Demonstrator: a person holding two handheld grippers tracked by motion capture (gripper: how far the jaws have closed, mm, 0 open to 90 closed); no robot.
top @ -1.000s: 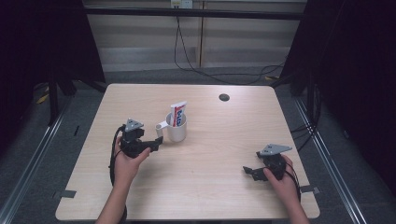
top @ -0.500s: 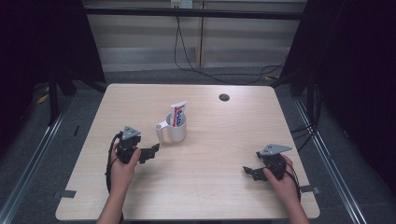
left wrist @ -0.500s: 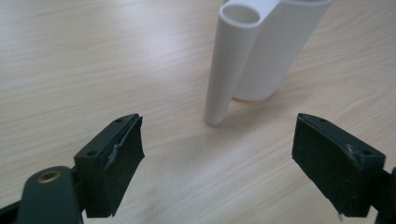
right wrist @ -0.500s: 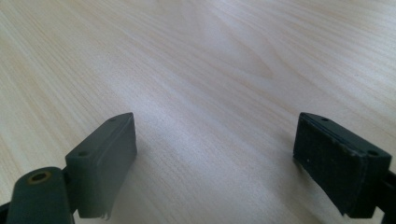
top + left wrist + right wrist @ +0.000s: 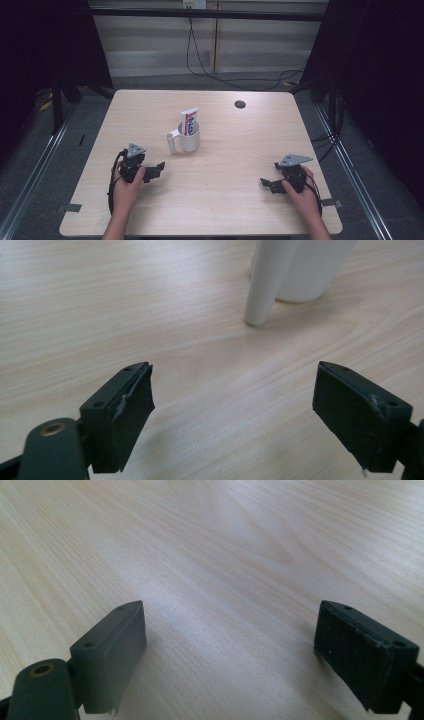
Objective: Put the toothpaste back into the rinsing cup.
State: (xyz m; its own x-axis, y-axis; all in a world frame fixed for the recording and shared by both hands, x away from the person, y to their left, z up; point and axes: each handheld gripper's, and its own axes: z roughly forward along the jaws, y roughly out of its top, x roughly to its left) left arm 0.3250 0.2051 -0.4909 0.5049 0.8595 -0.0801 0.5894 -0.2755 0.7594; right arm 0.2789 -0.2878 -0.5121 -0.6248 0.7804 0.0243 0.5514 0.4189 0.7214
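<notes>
I am looking down on a pale wooden table [image 5: 220,200] from above. A white mug [image 5: 187,137] is standing near the middle of it, its handle [image 5: 172,142] pointing towards my left side, and a red, white and blue toothpaste tube [image 5: 189,121] is standing upright inside it, leaning a little against the rim.

My left gripper [image 5: 156,170] is now resting low on the table, near the mug but apart from it. A second ago it was up beside the handle; half a second ago it was already drawing back, and it is now sitting closer to the near edge. In the left gripper view its jaws are standing wide apart with nothing between them, and the handle [image 5: 265,282] and lower wall of the mug [image 5: 312,267] are showing ahead of them, well clear of the pads.

My right gripper [image 5: 266,183] is lying at the right of the table, well apart from the mug, in the same spot across all three moments. Its jaws are also gaping wide over bare wood.

I am reading this retreat as the end of the work: the tube is sitting in the mug, both grippers are empty, and nothing is left to carry.
</notes>
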